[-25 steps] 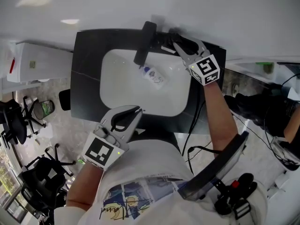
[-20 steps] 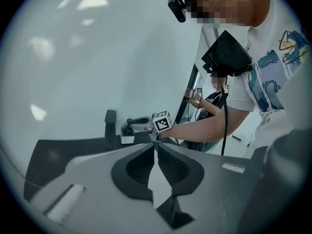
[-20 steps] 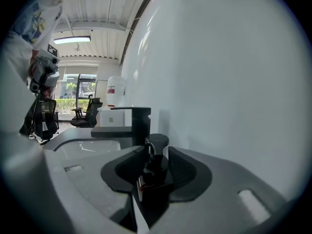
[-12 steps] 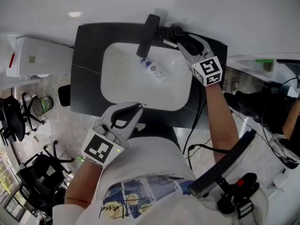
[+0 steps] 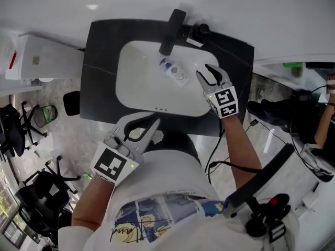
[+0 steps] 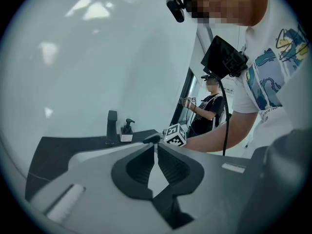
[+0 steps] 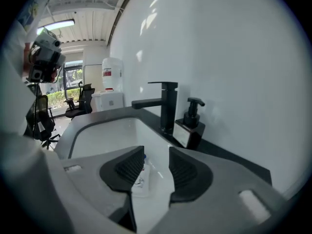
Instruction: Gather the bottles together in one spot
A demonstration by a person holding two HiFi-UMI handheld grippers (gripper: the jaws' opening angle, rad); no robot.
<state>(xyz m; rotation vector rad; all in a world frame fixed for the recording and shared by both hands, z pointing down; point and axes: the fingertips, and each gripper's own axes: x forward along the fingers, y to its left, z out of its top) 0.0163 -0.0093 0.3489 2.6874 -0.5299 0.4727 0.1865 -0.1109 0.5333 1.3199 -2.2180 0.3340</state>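
A small clear bottle with a blue cap (image 5: pixel 172 71) lies on its side in the white sink basin (image 5: pixel 136 88), below the black faucet (image 5: pixel 172 24). The same bottle (image 7: pixel 141 179) shows past the right gripper's jaws. A black pump dispenser bottle (image 5: pixel 198 33) stands on the counter just right of the faucet; the right gripper view shows this dispenser (image 7: pixel 192 123) upright. My right gripper (image 5: pixel 205 73) hovers over the basin's right side, jaws closing with nothing between them. My left gripper (image 5: pixel 155 122) stays shut and empty at the counter's front edge.
The black counter (image 5: pixel 99 51) surrounds the basin, with a white wall behind it. A water dispenser (image 5: pixel 42 61) stands to the left. Office chairs (image 5: pixel 21 129) are on the floor at left. Another person (image 6: pixel 207 111) stands in the background of the left gripper view.
My right gripper has drawn back from the pump dispenser at the counter's rear and now hangs over the basin. The dispenser stands free. The left gripper has barely moved.
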